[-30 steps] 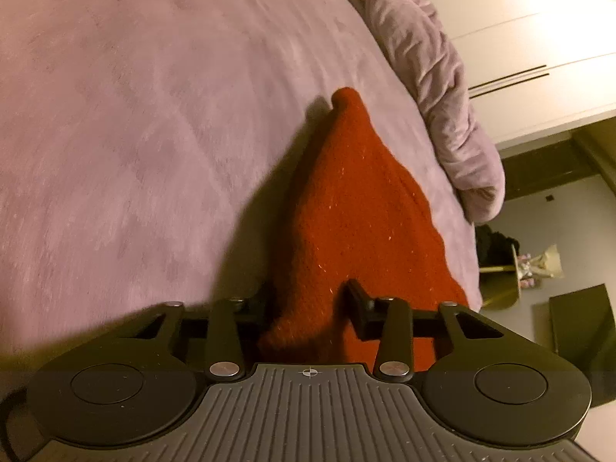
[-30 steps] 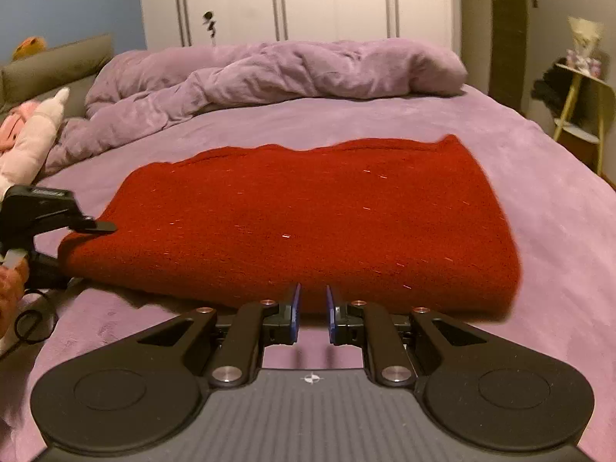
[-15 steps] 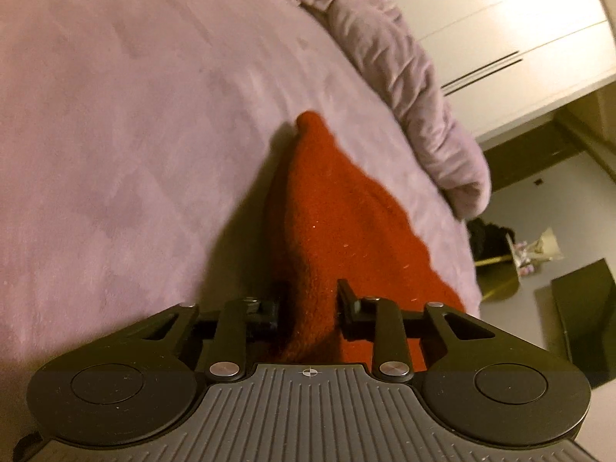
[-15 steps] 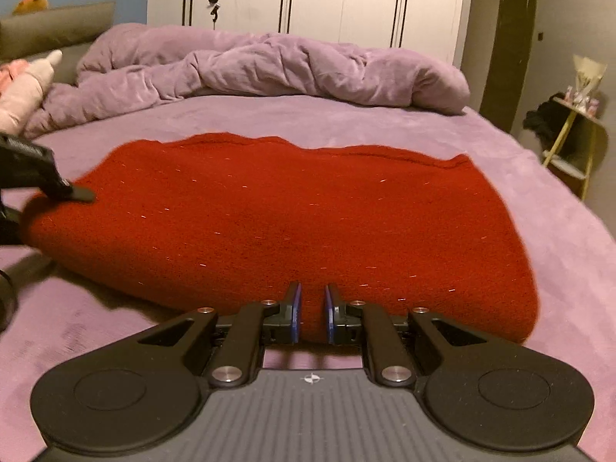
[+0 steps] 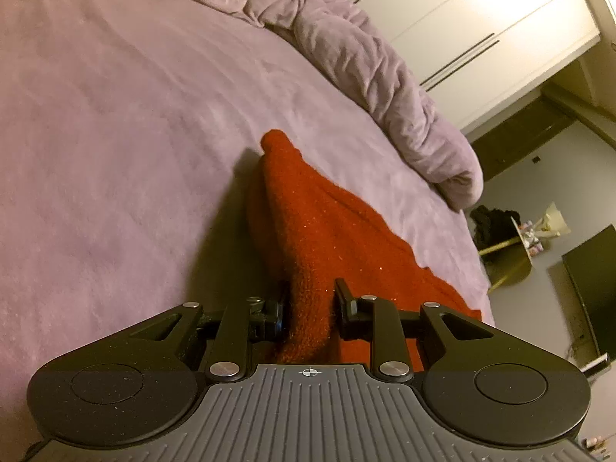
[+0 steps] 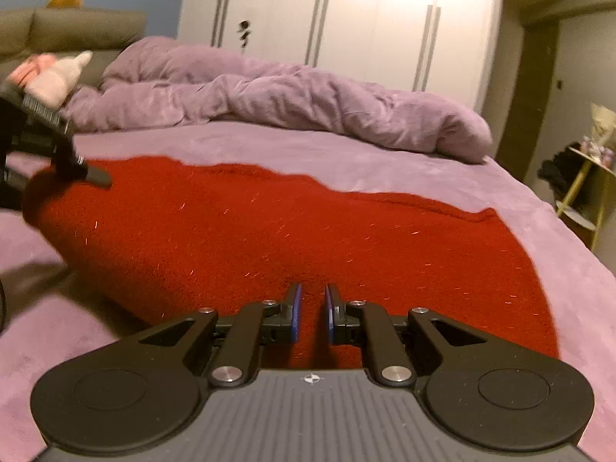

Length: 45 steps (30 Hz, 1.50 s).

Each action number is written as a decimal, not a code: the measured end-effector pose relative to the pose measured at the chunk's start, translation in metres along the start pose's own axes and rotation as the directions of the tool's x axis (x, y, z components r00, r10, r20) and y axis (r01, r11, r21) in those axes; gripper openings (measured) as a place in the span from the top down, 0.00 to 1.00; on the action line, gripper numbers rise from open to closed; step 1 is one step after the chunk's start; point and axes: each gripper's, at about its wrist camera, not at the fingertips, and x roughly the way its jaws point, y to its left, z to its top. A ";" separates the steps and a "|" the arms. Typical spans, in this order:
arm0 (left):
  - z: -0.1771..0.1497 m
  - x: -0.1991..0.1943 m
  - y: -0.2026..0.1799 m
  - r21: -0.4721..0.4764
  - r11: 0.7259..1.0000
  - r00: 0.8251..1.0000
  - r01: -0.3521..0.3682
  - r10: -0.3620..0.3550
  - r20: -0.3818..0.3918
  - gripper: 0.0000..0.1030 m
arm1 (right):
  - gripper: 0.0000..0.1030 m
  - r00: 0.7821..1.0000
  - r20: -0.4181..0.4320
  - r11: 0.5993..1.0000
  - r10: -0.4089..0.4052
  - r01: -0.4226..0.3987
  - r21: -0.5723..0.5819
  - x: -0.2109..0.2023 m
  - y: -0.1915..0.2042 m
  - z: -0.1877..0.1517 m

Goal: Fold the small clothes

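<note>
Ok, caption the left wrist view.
Left gripper pinching a raised fold of red knitted cloth over the purple bedspread.

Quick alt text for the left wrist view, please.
The left gripper pinches a raised edge of the red knit between its fingers, lifting it off the purple bed. A rumpled duvet lies beyond.
</note>
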 end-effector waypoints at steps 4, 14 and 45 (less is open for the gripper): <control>0.000 -0.001 -0.008 0.035 0.999 1.000 -0.004 0.004 0.004 0.74 | 0.95 0.998 -0.068 0.982 -0.006 -0.007 -0.189 0.014 0.012 -0.005; 0.001 0.001 -0.016 0.063 0.998 1.000 -0.008 0.008 0.008 0.74 | 0.95 0.999 0.040 0.995 -0.009 0.013 -0.103 0.029 0.010 0.022; -0.082 0.028 -0.207 0.509 0.853 0.994 0.112 -0.101 -0.051 0.75 | 0.72 0.970 0.012 0.940 -0.242 0.231 0.253 -0.073 -0.136 -0.054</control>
